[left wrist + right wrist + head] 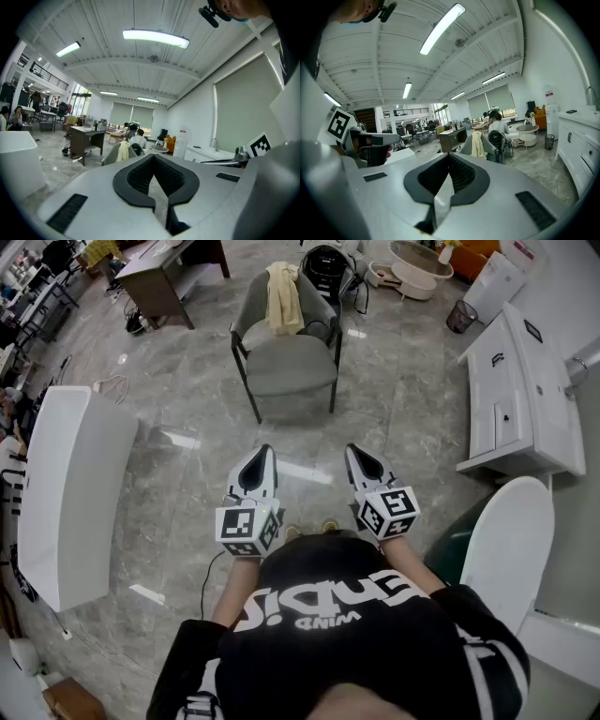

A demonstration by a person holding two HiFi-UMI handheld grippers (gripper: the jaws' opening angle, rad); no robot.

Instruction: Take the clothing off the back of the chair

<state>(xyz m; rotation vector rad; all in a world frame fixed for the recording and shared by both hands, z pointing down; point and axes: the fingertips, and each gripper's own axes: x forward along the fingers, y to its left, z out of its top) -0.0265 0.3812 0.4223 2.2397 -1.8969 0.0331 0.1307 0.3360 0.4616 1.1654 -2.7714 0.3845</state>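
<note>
Both grippers are out in front of me, side by side and pointing roughly level over the grey marble floor (187,399). On the left gripper (263,457), the fingers (135,182) are pressed together at the tips with nothing pinched between them. It's the same deal on the right gripper (356,456), where the fingers (420,183) are closed up and empty.

The pale yellow garment (281,296) is draped over the backrest of the grey armchair (286,367), hanging down onto the seat side. That chair is straight ahead of me and well apart from both grippers, so nothing's touching it. There's a black backpack (326,268) just behind the chair. A long white surface (66,484) is off to my left and a white cabinet (525,390) to my right.
</note>
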